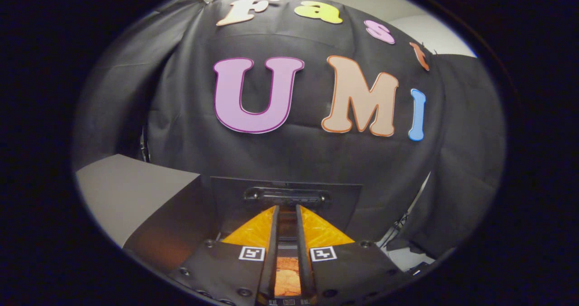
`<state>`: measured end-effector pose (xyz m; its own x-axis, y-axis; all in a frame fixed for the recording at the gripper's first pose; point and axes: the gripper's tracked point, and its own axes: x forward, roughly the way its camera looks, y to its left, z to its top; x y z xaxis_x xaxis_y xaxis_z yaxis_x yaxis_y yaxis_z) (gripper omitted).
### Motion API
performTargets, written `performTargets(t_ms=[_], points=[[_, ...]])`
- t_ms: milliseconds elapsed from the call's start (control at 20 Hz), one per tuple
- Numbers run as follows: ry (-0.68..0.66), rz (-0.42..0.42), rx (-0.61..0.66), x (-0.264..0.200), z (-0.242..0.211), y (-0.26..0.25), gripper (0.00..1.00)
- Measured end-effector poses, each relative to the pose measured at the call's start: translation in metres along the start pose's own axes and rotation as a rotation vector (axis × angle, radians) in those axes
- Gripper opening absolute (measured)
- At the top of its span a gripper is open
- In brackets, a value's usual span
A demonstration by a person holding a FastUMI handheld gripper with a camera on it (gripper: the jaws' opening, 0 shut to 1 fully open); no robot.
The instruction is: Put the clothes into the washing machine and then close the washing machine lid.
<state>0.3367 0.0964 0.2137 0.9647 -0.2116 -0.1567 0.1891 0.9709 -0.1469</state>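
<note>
My claw (287, 215) points forward and a little upward, toward the black cloth wall (289, 157) of the booth. Its two fingers (272, 238) stand close to each other, with a narrow gap between them, and they run almost parallel up to their tips. In this gap, near the base of the fingers, I see an orange, rough-looking cloth (287, 276). It seems to be the piece of clothes, and it lies between the fingers at their low part; it looks pinched there, but I cannot say for sure that both fingers press on it, because the place is small and a little dark. Just ahead of the fingertips there is a dark flat panel (235, 197) that stands upright, with a long dark handle-like recess (286, 195) near its top edge. The fingertips are right below this recess and very near to it; I cannot tell if they touch it. This panel may be the raised lid of the washing machine, but I cannot tell it surely. To the left of the panel there is a grey flat surface (126, 193), like the top of a box or a table, and its dark side goes down beside my left finger. To the right, beyond the cloth wall, a pale floor (407, 256) shows with some thin cables on it.
</note>
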Motion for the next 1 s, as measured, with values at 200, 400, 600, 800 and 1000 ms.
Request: performTargets(t_ms=[200,400,600,800,1000], points=[[-0.006,-0.003,0.004,0.005,0.008,0.003,0.22],[-0.004,0.004,0.006,0.017,0.010,0.006,0.52],[-0.003,0.002,0.007,0.037,0.008,0.006,0.67],[-0.030,-0.013,0.031,0.066,0.018,0.000,0.83],[-0.037,-0.008,0.079,0.105,0.025,0.002,0.93]])
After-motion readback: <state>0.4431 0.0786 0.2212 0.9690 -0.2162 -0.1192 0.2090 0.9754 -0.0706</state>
